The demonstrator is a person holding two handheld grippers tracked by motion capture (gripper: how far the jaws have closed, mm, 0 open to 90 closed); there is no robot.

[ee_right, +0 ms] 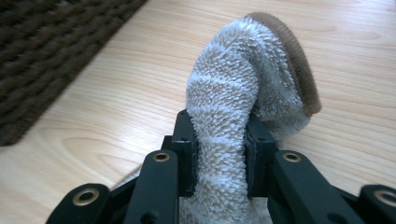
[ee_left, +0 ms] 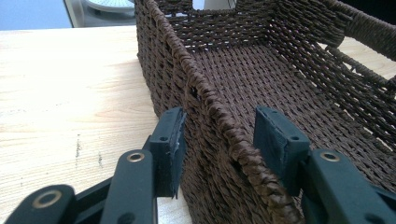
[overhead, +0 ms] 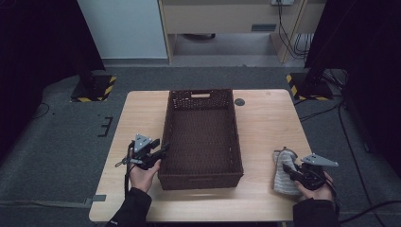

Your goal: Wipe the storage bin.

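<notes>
At the bottom of the high view two dark sleeves come in, each hand holding a gripper over the light wooden bench (overhead: 265, 123).

In the lower right of that view, the right gripper (overhead: 289, 171) has its fingers clenched on a pale grey terry cloth (overhead: 283, 174), which lies on the bench near the right edge. In the right gripper view the two black fingers (ee_right: 187, 154) pinch a fold of the cloth (ee_right: 233, 102) between them; the fold stands up above the fingers and curls over at the top, where a brown ribbed band runs along its edge. The corner of the dark woven basket (ee_right: 51, 51) shows blurred in the upper left of that view, apart from the cloth.

In the lower left of the high view, the left gripper (overhead: 163, 150) sits at the left wall of the basket (overhead: 202, 176), near its front corner. In the left gripper view the fingers (ee_left: 169, 149) are released and straddle the braided rim (ee_left: 219, 121): one finger is outside the wall, close against the weave, and the other is inside with a gap to the rim.

The basket is rectangular and dark brown, standing in the middle of the bench with its long side running away towards the top of the frame. A handle slot is cut in its far end wall.

Beyond the basket, a small dark round disc (overhead: 239, 101) sits on the bench near the far edge.
</notes>
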